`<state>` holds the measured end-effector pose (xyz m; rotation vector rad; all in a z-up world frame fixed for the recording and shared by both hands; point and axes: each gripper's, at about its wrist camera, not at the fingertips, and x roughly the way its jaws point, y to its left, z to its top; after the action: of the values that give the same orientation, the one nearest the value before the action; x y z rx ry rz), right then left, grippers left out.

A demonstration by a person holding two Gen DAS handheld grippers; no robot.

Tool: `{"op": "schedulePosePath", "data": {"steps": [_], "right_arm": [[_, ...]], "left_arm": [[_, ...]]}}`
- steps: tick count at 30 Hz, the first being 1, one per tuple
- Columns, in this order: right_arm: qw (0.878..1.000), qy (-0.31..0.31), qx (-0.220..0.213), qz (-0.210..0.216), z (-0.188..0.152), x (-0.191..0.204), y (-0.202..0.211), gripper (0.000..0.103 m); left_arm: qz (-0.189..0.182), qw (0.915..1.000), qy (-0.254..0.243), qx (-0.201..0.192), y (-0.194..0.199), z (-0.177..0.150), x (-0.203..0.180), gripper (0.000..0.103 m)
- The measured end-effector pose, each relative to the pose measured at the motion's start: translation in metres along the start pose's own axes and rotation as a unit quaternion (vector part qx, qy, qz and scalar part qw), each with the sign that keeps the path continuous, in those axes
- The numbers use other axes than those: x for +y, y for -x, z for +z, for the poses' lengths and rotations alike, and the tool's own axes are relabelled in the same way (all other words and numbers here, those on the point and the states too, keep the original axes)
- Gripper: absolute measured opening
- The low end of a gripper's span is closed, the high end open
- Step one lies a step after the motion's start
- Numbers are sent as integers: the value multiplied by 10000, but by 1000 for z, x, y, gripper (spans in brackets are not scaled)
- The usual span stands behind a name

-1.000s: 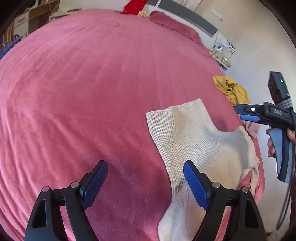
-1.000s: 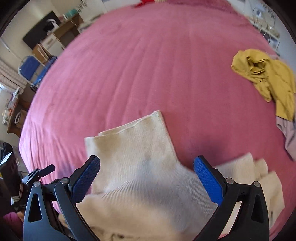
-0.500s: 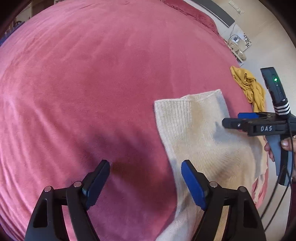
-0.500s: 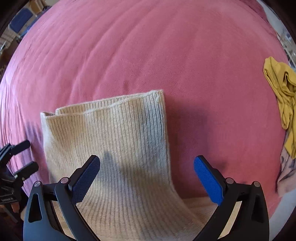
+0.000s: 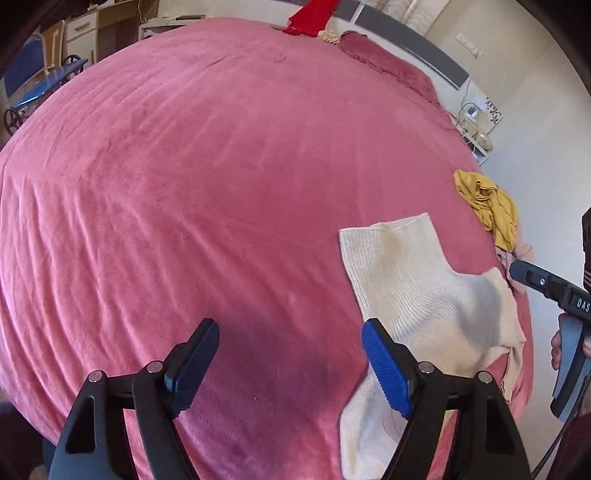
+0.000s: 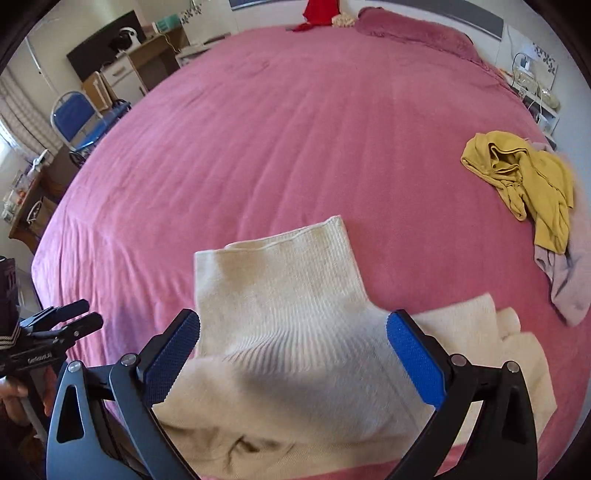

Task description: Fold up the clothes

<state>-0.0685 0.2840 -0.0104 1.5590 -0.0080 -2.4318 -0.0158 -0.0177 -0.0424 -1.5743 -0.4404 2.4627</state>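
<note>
A cream ribbed sweater (image 5: 417, 288) lies on the pink bedspread (image 5: 207, 177) near its front right corner, one sleeve stretched away from me. In the right wrist view the same cream sweater (image 6: 288, 306) fills the lower middle, its body bunched near the bed's edge. My left gripper (image 5: 290, 360) hovers open over bare bedspread, its right finger just above the sweater's left edge. My right gripper (image 6: 291, 354) is open above the sweater's body, holding nothing. The right gripper (image 5: 546, 288) also shows at the far right of the left wrist view, held by a hand.
A crumpled yellow garment (image 6: 524, 184) lies on the bed's right side, with a pale lilac piece (image 6: 565, 280) beside it. A red item (image 5: 310, 18) sits at the headboard. A blue chair (image 6: 74, 118) and desks stand left of the bed; a bedside shelf (image 5: 476, 136) on the right.
Both grippers have pulled back and up from the sweater; the views now take in more of the bed. The sweater lies as before and both grippers stay open.
</note>
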Motion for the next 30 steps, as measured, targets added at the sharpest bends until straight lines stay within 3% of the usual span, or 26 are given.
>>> {"op": "schedulePosePath", "data": {"steps": [9,16,22,30], "right_arm": [[9998,-61,-64,-197,-56,19,25,103],[9997,-206,-152,-63,-80,31,33,103],[9993,-231,-265,-109,-72,24,38,103],[9996,-235,-130,57,-24,1,20,103]], "left_arm": [[-475,9987,-190,52,-6,-21,-22,81],[-520,9976,-425,-139,5,-21,-28,81],[-334,9991,-270,-69,-10,-10,-20,81],[-289,9991,-118,295,-53,12,-35,81]]}}
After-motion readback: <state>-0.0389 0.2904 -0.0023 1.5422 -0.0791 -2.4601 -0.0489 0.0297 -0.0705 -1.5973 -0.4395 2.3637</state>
